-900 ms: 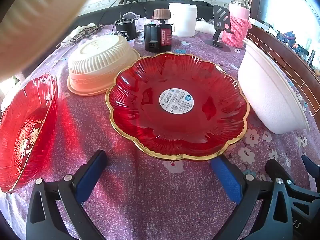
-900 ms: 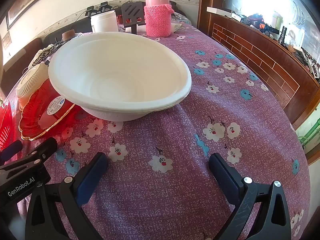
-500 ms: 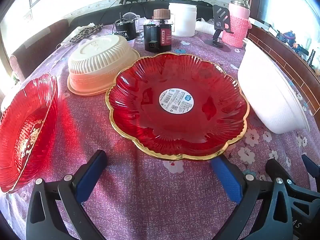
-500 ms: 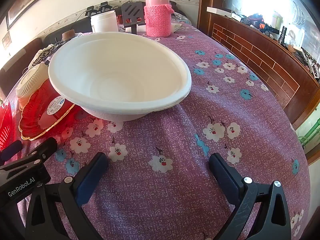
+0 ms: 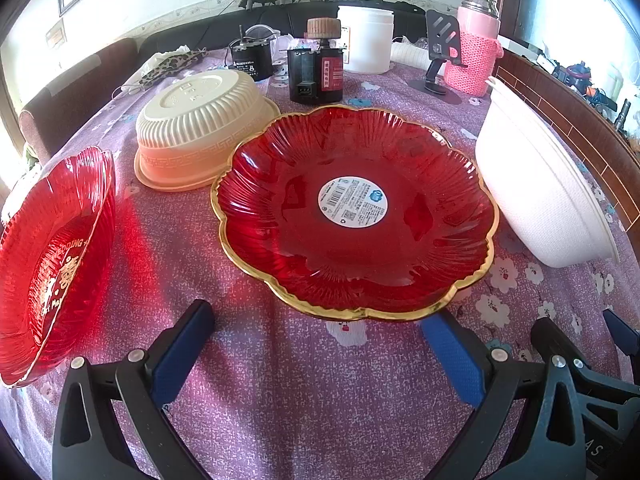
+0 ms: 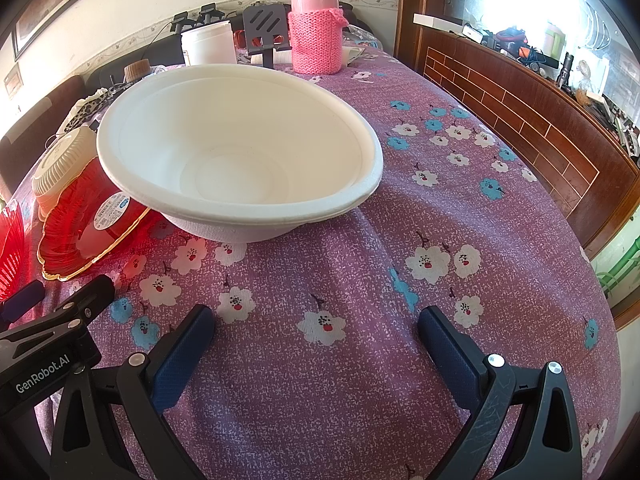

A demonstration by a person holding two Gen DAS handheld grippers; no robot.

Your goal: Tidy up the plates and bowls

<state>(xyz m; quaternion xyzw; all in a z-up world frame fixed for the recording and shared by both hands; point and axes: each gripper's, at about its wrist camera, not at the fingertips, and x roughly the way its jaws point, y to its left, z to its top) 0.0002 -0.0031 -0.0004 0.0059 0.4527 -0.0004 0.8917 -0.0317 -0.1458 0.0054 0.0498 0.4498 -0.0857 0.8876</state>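
Note:
A red gold-rimmed flower plate [image 5: 356,208] with a round sticker lies on the purple tablecloth in front of my left gripper [image 5: 320,344], which is open and empty just short of its near rim. A second red plate [image 5: 52,256] sits at the left edge. An upturned cream ribbed bowl [image 5: 200,120] stands behind them. A white foam bowl [image 5: 540,192] stands to the right. In the right wrist view the white bowl [image 6: 240,148] stands upright ahead of my open, empty right gripper [image 6: 316,344]; the red plate [image 6: 92,232] lies to its left.
At the back of the table stand a pink knit-covered flask [image 6: 316,28], a white jar [image 5: 366,38], a black phone stand [image 5: 438,52] and black boxes [image 5: 316,72]. A wooden brick-pattern ledge [image 6: 520,120] runs along the right side. The left gripper shows in the right view [image 6: 52,340].
A pale blurred shape that covered the top left of the left wrist view has gone. The grippers and dishes have not moved.

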